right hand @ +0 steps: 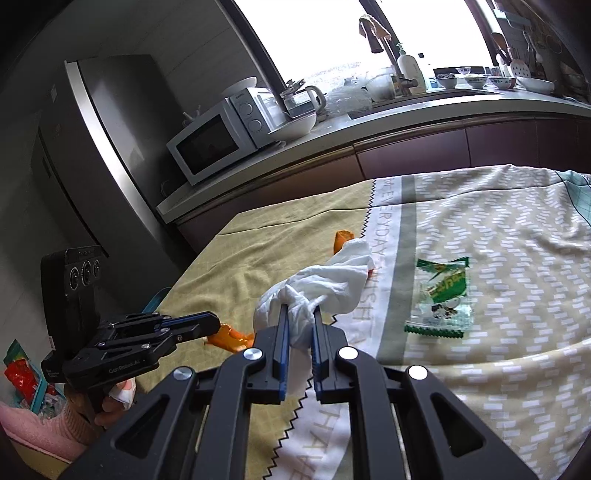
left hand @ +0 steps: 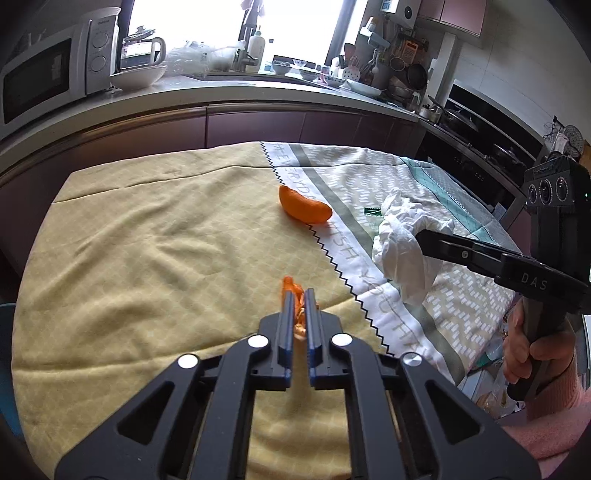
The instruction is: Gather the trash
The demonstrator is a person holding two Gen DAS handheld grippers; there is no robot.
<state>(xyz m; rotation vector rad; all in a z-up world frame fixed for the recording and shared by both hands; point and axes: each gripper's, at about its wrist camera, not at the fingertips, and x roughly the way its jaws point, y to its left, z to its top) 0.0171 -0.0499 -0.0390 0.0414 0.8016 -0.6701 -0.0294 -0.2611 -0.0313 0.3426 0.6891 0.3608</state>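
The left gripper (left hand: 300, 295) points toward twelve o'clock, jaws pinched on an orange peel scrap (left hand: 291, 291). The right gripper (right hand: 300, 312) clamps a crumpled white tissue (right hand: 317, 280), apparently lifted.

Daylight poured in from the window (left hand: 236, 22) behind the counter, blown out to pure white in both views so that nothing outside could be made out. The tablecloth (left hand: 147, 240) was evenly and softly lit, its folds throwing only faint shadows. Cabinet fronts below the counter and the refrigerator (right hand: 92, 147) at the left of the right wrist view stayed dim, the refrigerator showing a pale sheen. Fisheye distortion bowed the counter edge and the table into curves, and black vignetting filled the corners. Focus held sharp at the centre; the near gripper bodies looked dark, and detail softened toward the rims
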